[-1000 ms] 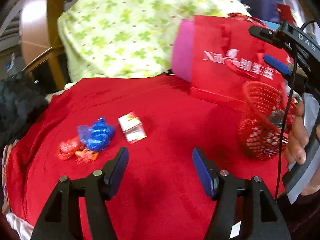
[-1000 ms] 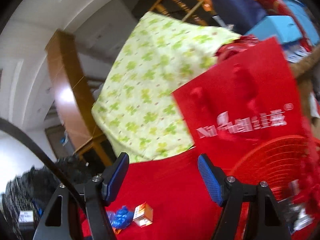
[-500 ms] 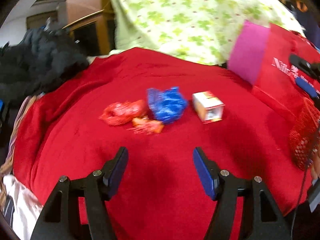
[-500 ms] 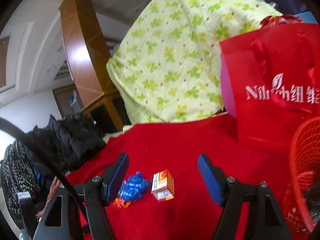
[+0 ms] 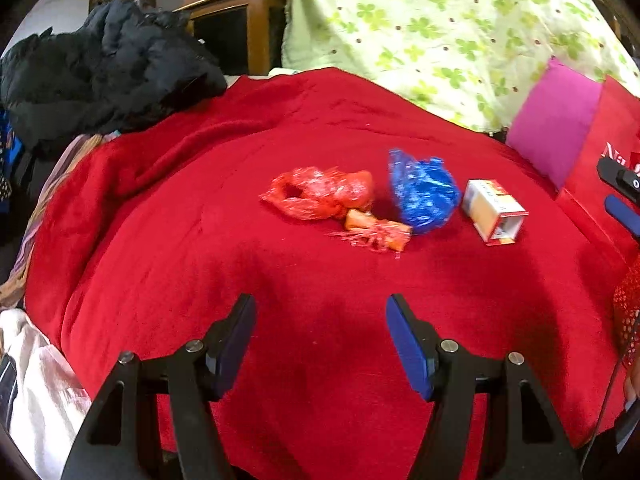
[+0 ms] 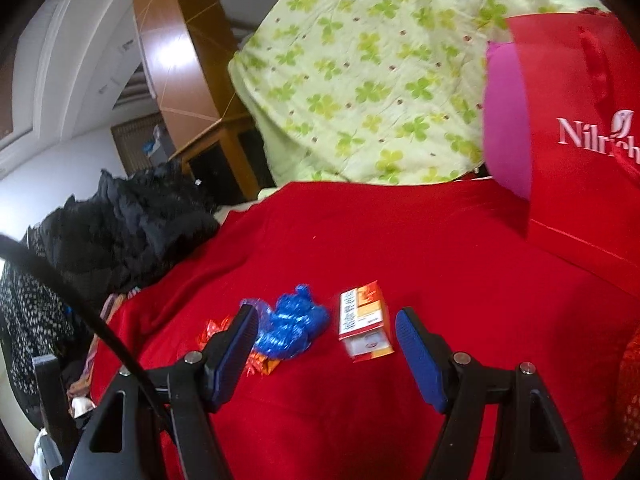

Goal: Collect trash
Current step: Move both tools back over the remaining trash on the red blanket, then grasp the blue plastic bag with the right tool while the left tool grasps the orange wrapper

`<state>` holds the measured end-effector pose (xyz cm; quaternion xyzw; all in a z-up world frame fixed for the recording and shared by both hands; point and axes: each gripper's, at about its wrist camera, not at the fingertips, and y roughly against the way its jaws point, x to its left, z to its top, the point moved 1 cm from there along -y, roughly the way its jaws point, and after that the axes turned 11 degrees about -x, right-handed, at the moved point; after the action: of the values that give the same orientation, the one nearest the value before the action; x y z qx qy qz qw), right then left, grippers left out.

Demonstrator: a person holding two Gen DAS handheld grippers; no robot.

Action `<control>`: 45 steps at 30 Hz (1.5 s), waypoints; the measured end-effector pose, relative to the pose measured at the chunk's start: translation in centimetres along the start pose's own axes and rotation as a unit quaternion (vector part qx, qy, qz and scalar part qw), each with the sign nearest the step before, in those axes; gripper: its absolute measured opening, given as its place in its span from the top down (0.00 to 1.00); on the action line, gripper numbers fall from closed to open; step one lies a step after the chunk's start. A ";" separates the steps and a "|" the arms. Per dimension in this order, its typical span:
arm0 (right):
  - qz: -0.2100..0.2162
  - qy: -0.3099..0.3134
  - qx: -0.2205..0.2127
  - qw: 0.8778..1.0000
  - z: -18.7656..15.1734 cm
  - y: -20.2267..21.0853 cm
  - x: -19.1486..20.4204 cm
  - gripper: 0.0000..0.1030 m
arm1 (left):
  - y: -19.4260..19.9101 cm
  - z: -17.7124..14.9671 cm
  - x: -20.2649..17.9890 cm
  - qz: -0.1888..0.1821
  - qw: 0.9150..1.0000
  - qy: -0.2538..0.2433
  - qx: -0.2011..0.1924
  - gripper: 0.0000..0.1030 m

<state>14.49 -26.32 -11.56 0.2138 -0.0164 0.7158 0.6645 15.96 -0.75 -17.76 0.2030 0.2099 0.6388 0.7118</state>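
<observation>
Left gripper (image 5: pixel 320 322): jaws apart, empty, above red blanket (image 5: pixel 160 240). Right gripper (image 6: pixel 324 332): jaws apart, empty. Trash mid-blanket, in a row: red wrapper (image 5: pixel 320 194), blue wrapper (image 5: pixel 422 192), box (image 5: pixel 494 212).

red mesh basket (image 5: pixel 628 312) cut off by right edge in both views. red gift bag (image 6: pixel 580 152) logo cropped ("nilrich..."). red wrapper (image 6: pixel 214 330) mostly hidden behind right gripper finger (left one). box (image 5: pixel 494 212) print unreadable.
</observation>
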 end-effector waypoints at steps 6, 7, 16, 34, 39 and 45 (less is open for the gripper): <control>0.013 0.028 0.024 0.999 -1.3 -1.5 2.2 0.27 | -1.3 -0.7 1.9 0.008 1.000 0.019 0.010 0.34; 0.017 0.034 0.028 0.999 -1.6 -1.8 2.6 0.27 | -1.4 -0.8 2.0 0.009 1.000 0.021 0.010 0.34; 0.041 0.012 0.078 0.996 -2.9 -6.2 3.6 0.27 | -2.7 -1.1 3.6 0.010 0.999 0.039 0.016 0.34; 0.017 -0.153 0.213 0.965 -7.3 -21.3 0.3 0.47 | -3.3 -0.5 4.5 0.008 0.999 0.038 0.008 0.34; 0.043 -0.104 0.209 0.971 -6.6 -20.2 2.3 0.55 | -3.4 -0.7 3.8 0.007 0.999 0.036 0.016 0.34; 0.059 -0.108 0.192 0.974 -5.8 -17.9 2.7 0.56 | -2.5 -0.4 3.1 0.005 0.999 0.031 0.010 0.34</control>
<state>29.92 -19.93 -20.57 0.4117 0.0372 0.7163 0.5621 18.11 2.12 -19.63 0.1910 0.2369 0.6462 0.6998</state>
